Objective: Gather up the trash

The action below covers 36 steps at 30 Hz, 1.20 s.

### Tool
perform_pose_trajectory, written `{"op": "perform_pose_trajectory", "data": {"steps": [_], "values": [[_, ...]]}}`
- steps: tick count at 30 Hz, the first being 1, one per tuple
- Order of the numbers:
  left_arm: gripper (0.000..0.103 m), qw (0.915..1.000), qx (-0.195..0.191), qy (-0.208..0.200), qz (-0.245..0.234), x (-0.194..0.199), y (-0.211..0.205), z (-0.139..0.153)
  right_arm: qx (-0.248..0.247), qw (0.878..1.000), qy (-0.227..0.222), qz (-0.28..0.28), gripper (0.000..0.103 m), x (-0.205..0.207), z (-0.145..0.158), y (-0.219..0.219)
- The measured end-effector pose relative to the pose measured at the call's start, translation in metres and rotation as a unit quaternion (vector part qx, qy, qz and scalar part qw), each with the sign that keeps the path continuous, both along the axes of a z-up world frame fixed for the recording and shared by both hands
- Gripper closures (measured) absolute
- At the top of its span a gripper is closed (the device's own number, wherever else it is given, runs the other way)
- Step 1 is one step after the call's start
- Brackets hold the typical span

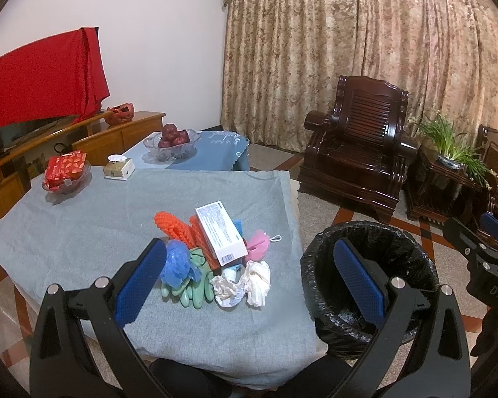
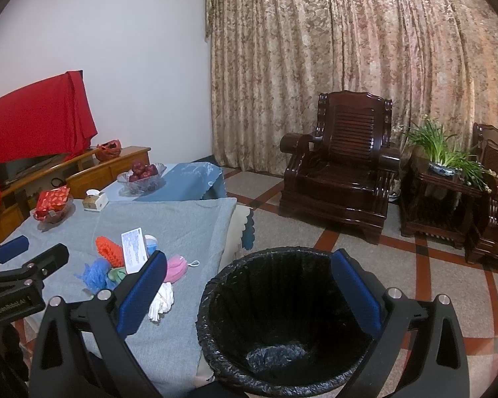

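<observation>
A heap of trash lies on the grey tablecloth (image 1: 83,232): a white carton (image 1: 220,232), orange foam net (image 1: 172,227), blue foam net (image 1: 177,262), green rubber gloves (image 1: 196,285), crumpled white paper (image 1: 245,283) and a pink mask (image 1: 257,245). My left gripper (image 1: 249,282) hovers open above the heap, holding nothing. A bin with a black liner (image 2: 282,315) stands on the floor right of the table. My right gripper (image 2: 249,292) is open over the bin's mouth, empty. The heap shows in the right wrist view too, with the carton (image 2: 134,248) on top.
At the table's far end sit a tissue box (image 1: 119,167), a glass dish with a red packet (image 1: 65,172) and a glass bowl of apples (image 1: 172,141). A dark wooden armchair (image 1: 358,152) and a side table with a plant (image 1: 448,152) stand beyond the bin. A TV cabinet (image 1: 83,136) lines the left wall.
</observation>
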State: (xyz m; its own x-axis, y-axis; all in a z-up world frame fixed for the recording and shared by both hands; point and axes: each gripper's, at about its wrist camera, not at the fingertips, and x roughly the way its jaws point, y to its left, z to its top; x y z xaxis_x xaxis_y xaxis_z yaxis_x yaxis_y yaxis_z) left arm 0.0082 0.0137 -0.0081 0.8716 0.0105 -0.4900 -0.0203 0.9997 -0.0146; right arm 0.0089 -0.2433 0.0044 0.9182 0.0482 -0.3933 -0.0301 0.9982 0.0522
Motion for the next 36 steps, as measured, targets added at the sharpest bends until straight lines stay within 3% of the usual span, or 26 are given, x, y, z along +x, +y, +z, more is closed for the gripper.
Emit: {"op": "perform_pose_trajectory", "data": {"steps": [7, 16, 23, 36], "values": [[0.005, 0.9991, 0.018, -0.006, 0.037, 0.012, 0.029, -0.008, 0.002, 1.0, 0.002, 0.02, 0.006, 0.027, -0.015, 0.024], [0.005, 0.995, 0.034, 0.02, 0.092, 0.044, 0.094, -0.035, 0.002, 0.997, 0.021, 0.071, 0.006, 0.073, -0.043, 0.072], [0.005, 0.9941, 0.007, 0.036, 0.102, 0.068, 0.127, -0.062, 0.0, 0.992, 0.05, 0.113, 0.011, 0.119, -0.074, 0.119], [0.005, 0.9904, 0.01, 0.079, 0.114, 0.102, 0.16, -0.105, -0.034, 0.979, 0.115, 0.163, 0.023, 0.181, -0.132, 0.188]]}}
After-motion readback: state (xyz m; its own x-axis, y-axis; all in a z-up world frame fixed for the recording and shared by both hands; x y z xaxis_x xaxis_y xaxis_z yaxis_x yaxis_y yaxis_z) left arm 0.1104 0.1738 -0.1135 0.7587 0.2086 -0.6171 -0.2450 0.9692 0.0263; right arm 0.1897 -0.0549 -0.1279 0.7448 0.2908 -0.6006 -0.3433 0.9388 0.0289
